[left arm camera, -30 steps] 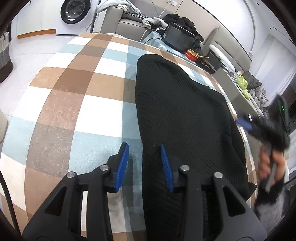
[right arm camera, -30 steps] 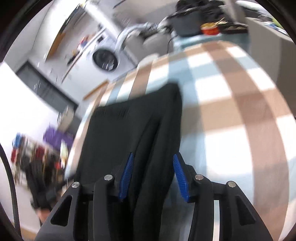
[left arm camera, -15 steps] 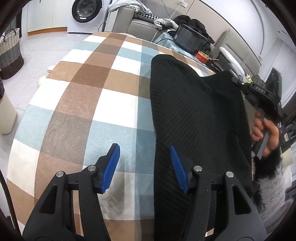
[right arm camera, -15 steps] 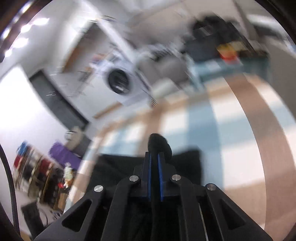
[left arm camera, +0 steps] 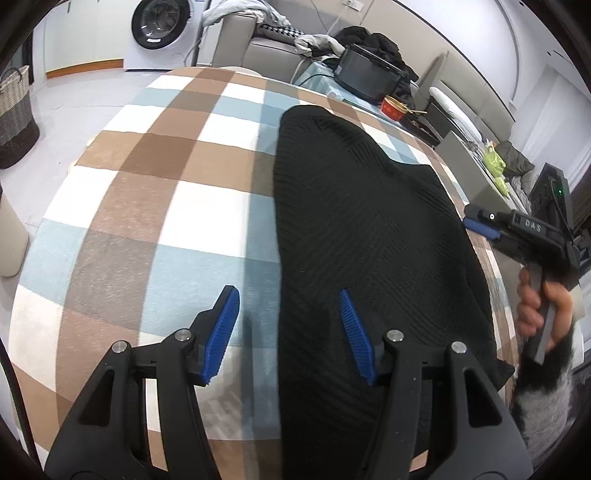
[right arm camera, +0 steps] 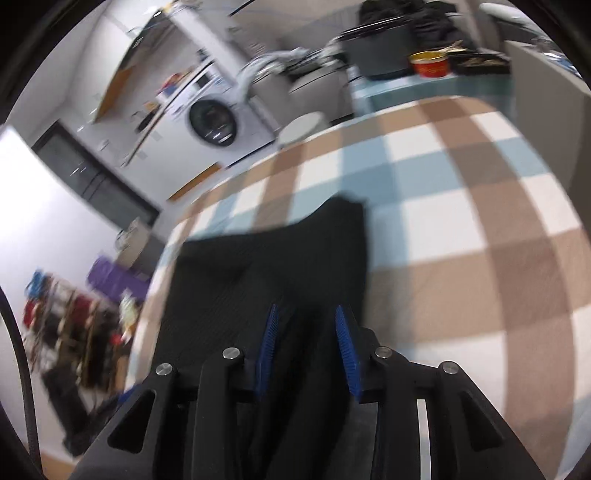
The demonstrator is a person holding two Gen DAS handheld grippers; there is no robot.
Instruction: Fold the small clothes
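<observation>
A black ribbed knit garment lies flat on the table with the brown, blue and white checked cloth. My left gripper hovers open over the garment's near left edge, one pad above the checked cloth and one above the knit. At the garment's right edge a hand holds my right gripper. In the right wrist view the right gripper is over the garment with its jaws opening. Black cloth lies below the gap, and the pads do not press it.
Beyond the far table edge stand a black appliance and a red bowl. Behind them are a grey sofa with clothes on it and a washing machine. A woven basket stands on the floor at the left.
Half a second ago the right gripper was shut on a raised fold of black cloth. Now its jaws are apart and the cloth lies flat. The left jaws widened a second ago, then stayed.
</observation>
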